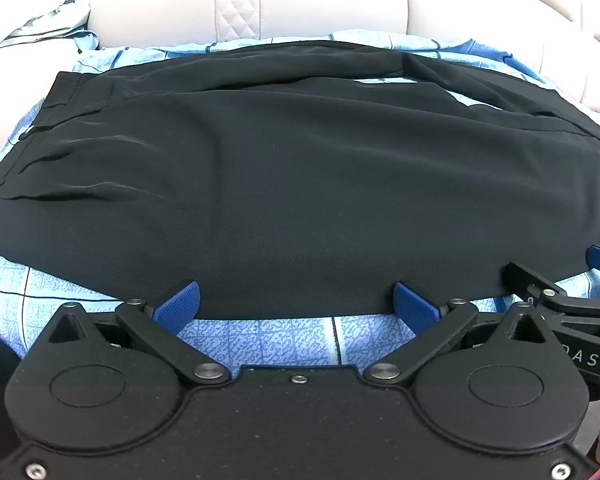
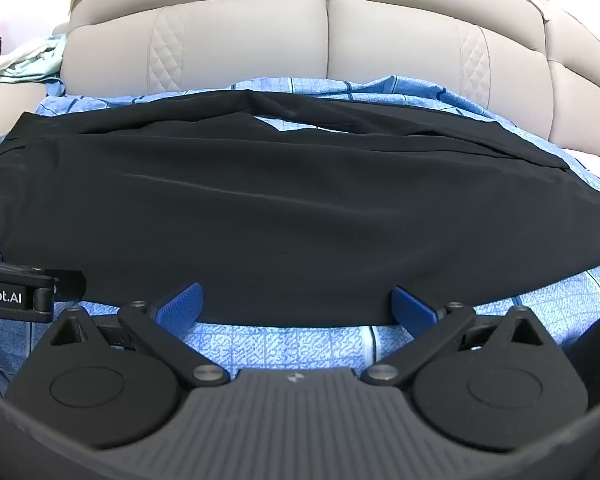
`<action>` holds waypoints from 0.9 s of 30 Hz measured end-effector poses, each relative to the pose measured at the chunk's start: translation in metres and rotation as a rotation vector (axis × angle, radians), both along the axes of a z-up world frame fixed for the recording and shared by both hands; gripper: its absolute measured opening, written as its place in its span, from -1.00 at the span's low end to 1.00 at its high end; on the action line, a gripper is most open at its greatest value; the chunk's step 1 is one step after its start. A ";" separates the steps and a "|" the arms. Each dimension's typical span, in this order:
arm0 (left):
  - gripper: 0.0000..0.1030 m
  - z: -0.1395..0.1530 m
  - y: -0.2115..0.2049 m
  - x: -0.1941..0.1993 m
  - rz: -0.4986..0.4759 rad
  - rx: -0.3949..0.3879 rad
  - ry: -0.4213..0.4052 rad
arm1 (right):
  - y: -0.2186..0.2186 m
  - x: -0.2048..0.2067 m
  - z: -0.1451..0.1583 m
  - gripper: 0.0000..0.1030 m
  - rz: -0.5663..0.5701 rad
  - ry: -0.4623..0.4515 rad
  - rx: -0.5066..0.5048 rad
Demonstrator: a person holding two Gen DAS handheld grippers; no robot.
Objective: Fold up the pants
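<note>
Black pants (image 1: 300,184) lie flat across a blue checked sheet (image 1: 284,340), waistband at the left, legs running right with a gap of sheet between them at the far side. They also fill the right wrist view (image 2: 292,216). My left gripper (image 1: 296,304) is open, its blue pads (image 1: 178,306) at the near edge of the pants, nothing between them. My right gripper (image 2: 296,306) is open the same way at the near edge, further right. The right gripper's finger shows at the left wrist view's right side (image 1: 560,300).
A beige padded sofa back (image 2: 324,40) rises behind the sheet. A pale crumpled cloth (image 2: 28,60) lies at the far left. The left gripper's body (image 2: 16,292) sits close at the left in the right wrist view.
</note>
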State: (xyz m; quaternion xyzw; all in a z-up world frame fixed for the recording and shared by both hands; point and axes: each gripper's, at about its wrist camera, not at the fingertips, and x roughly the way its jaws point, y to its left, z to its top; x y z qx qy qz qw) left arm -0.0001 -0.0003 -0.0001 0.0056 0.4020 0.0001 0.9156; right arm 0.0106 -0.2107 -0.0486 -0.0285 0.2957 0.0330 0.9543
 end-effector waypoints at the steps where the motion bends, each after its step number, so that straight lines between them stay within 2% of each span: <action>1: 1.00 0.000 0.000 0.000 0.000 0.000 0.001 | 0.000 0.000 0.000 1.00 0.000 0.001 0.003; 27: 1.00 -0.002 0.000 -0.001 -0.002 -0.005 0.007 | 0.001 0.006 -0.002 1.00 0.003 0.013 0.007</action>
